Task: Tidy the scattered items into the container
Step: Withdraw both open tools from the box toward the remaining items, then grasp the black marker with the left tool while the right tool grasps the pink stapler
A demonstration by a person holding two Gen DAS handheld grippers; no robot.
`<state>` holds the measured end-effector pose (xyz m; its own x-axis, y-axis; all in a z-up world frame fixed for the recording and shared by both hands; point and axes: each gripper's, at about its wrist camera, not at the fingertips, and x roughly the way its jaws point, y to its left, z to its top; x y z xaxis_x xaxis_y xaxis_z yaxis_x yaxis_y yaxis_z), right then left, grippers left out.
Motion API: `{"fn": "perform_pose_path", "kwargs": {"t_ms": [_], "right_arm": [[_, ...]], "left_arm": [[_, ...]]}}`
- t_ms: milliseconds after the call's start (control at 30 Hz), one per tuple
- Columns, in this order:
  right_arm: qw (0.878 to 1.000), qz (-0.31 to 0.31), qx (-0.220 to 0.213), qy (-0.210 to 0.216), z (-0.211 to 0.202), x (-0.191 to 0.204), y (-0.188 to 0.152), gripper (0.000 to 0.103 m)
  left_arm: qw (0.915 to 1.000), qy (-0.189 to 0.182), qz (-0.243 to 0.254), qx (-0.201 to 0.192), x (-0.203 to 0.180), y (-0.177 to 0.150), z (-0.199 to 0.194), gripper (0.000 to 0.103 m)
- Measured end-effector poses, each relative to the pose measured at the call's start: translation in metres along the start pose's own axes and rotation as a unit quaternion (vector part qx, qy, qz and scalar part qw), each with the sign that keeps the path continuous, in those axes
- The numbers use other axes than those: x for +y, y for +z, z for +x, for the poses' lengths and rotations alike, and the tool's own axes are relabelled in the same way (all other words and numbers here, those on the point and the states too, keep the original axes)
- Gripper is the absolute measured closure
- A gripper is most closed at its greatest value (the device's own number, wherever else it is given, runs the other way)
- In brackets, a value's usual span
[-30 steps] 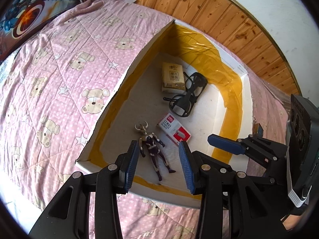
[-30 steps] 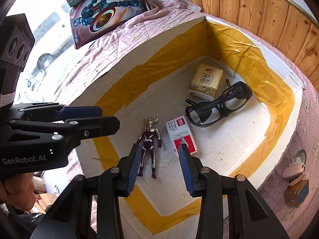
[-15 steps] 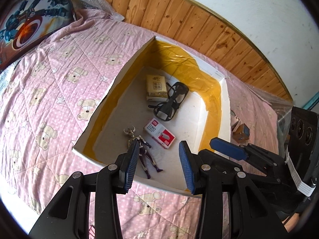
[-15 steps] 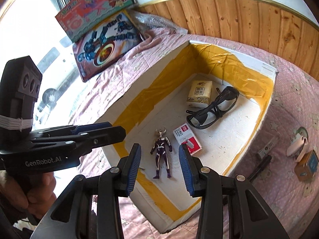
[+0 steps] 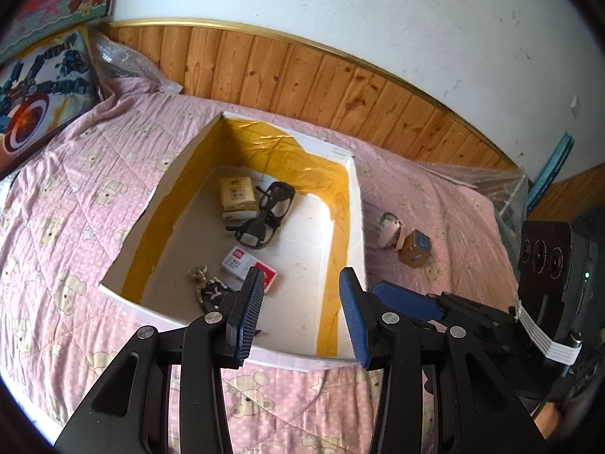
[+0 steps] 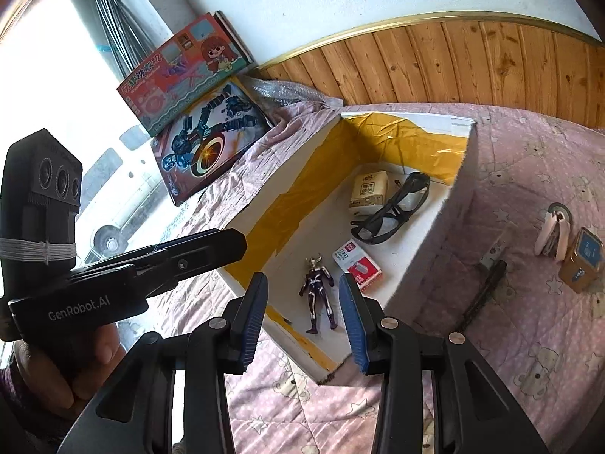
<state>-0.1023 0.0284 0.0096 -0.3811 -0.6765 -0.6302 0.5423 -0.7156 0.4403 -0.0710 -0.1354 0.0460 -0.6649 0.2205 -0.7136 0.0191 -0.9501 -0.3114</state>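
Observation:
A white box (image 5: 321, 143) lined with yellow tape lies on a pink quilt. In it lie a tissue pack (image 5: 236, 196), black glasses (image 5: 268, 212), a red-and-white carton (image 5: 247, 266) and a dark toy figure (image 5: 208, 287). On the quilt to the right of the box (image 6: 435, 234) lie a pink-white item (image 6: 554, 230), a small brown-and-blue box (image 6: 582, 261) and a black pen-like stick (image 6: 484, 291). My left gripper (image 5: 302, 317) hangs open over the box's near edge. My right gripper (image 6: 302, 317) is open beside it, nothing between its pads.
Two toy cartons, one red (image 6: 181, 72) and one with a shield picture (image 6: 211, 143), lean by a bright window at the bed's far left. A wooden panel wall (image 5: 340, 90) runs behind the bed. Bubble wrap (image 5: 487, 185) lies at the far right. A hand (image 6: 49, 370) grips the left tool.
Both grippers have drawn back and upward from the box, which now looks smaller. The items on the quilt to the right of the box have come into view. The jaws kept their width.

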Motion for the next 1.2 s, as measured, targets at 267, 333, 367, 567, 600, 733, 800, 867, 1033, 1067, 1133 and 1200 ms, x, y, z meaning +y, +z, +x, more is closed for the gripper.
{"fn": "perform_pose_path", "kwargs": {"t_ms": [267,333,367,567,600,733,800,867,1033,1067,1133,1200], "right_arm": [[0.998,0.056,-0.027,-0.025,-0.041,-0.044,-0.030,0.062],[0.996,0.073,-0.031,-0.032,-0.047,-0.057,-0.037,0.062],[0.996,0.080,-0.032,-0.033,-0.049,-0.063,-0.040,0.062],[0.991,0.121,-0.035,-0.050,-0.056,-0.096,-0.057,0.062],[0.990,0.128,-0.036,-0.054,-0.058,-0.103,-0.059,0.062],[0.985,0.150,-0.043,-0.071,-0.067,-0.130,-0.062,0.062],[0.983,0.155,-0.046,-0.083,-0.072,-0.142,-0.061,0.062],[0.982,0.159,-0.048,-0.092,-0.076,-0.155,-0.059,0.062],[0.982,0.146,-0.047,-0.113,-0.078,-0.179,-0.042,0.062],[0.983,0.133,-0.044,-0.116,-0.076,-0.183,-0.036,0.062],[0.987,0.100,-0.036,-0.123,-0.074,-0.188,-0.022,0.062],[0.990,0.064,-0.027,-0.126,-0.070,-0.193,-0.007,0.062]], "left_arm": [[0.9972,-0.036,0.065,0.009,-0.053,-0.021,0.005,0.059],[0.9960,-0.043,0.078,0.015,-0.066,-0.025,0.009,0.059],[0.9951,-0.045,0.085,0.019,-0.073,-0.027,0.011,0.059],[0.9899,-0.053,0.125,0.040,-0.112,-0.035,0.030,0.059],[0.9891,-0.054,0.130,0.043,-0.117,-0.036,0.034,0.059],[0.9862,-0.049,0.148,0.056,-0.137,-0.037,0.060,0.059],[0.9852,-0.044,0.151,0.068,-0.144,-0.037,0.077,0.059],[0.9837,-0.038,0.156,0.081,-0.151,-0.039,0.095,0.059],[0.9827,-0.003,0.152,0.106,-0.152,-0.041,0.143,0.059],[0.9827,0.007,0.148,0.110,-0.150,-0.042,0.152,0.058],[0.9826,0.023,0.140,0.119,-0.144,-0.042,0.168,0.058],[0.9824,0.035,0.129,0.130,-0.137,-0.043,0.184,0.058]]}}
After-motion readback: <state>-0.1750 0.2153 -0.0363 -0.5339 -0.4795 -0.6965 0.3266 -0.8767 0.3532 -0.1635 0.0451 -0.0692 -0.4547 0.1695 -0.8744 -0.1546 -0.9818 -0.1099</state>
